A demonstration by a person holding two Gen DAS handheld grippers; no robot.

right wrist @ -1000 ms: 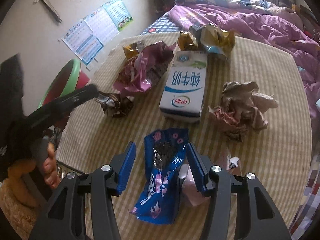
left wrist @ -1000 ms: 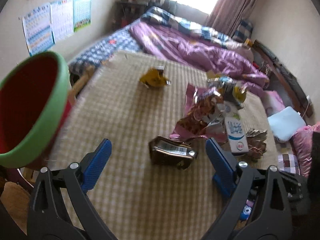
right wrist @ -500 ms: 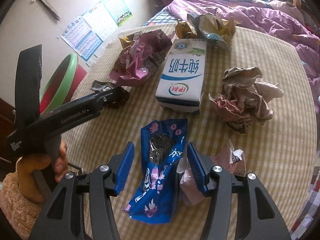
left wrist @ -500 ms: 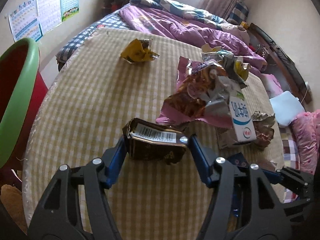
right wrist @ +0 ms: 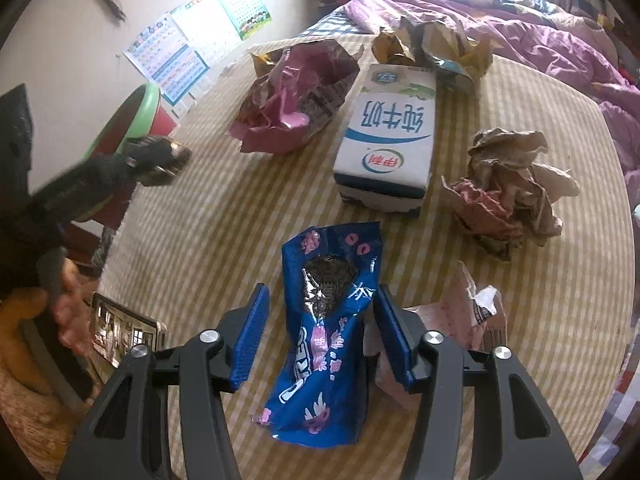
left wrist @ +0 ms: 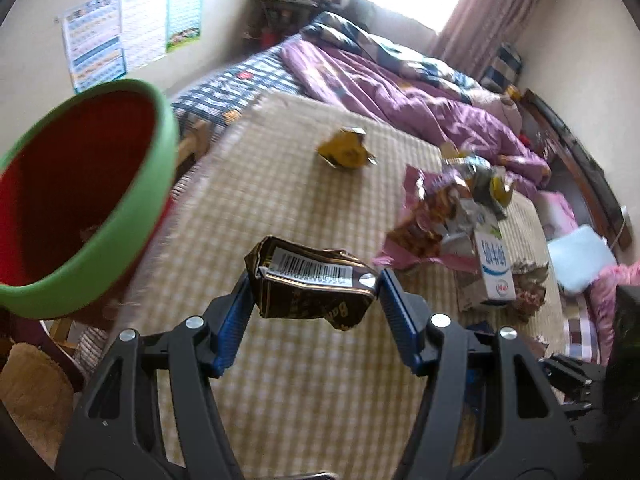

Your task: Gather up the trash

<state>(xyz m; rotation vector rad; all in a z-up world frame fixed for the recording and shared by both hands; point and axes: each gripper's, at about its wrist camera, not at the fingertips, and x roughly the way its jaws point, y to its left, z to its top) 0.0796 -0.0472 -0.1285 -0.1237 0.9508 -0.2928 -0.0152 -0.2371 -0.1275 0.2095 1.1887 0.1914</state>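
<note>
Gripping a crushed brown carton (left wrist: 310, 280), lifted clear of the worktop (left wrist: 280, 184) near its left edge, beside the green-rimmed bin (left wrist: 132, 216). Held at both ends by the left tongs (left wrist: 314, 288), about half open, blue pads pressed against the carton's sides; barcode face up. Probably carried this way for a drop into the bin's red mouth, standing just off that edge. From the right wrist view, same left tongs (right wrist: 160, 160) blurred, poised at the bin's rim with the carton in the tips.

Lying flat near the front edge: a blue wrapper (right wrist: 324, 320), long axis running along the right tongs (right wrist: 320, 316). Straddled by those tongs, jaws closing, wrapper between them but pads apparently not yet pressing; narrow gaps visible on both sides. Sensible line-up, since a squeeze across the short width should bunch the foil for a firm hold.

Waiting further in: a milk box (right wrist: 388, 136) on its side mid-worktop, a pink bag (right wrist: 292, 100) toward the left, a paper wad (right wrist: 508, 188) toward the right edge, a yellow-and-silver wrapper (right wrist: 436, 48) at the far edge, a small yellow scrap (left wrist: 346, 152) far left. Pink torn packet (right wrist: 452, 316) just right of the right tongs. Phone (right wrist: 124, 332) at the front-left corner.
</note>
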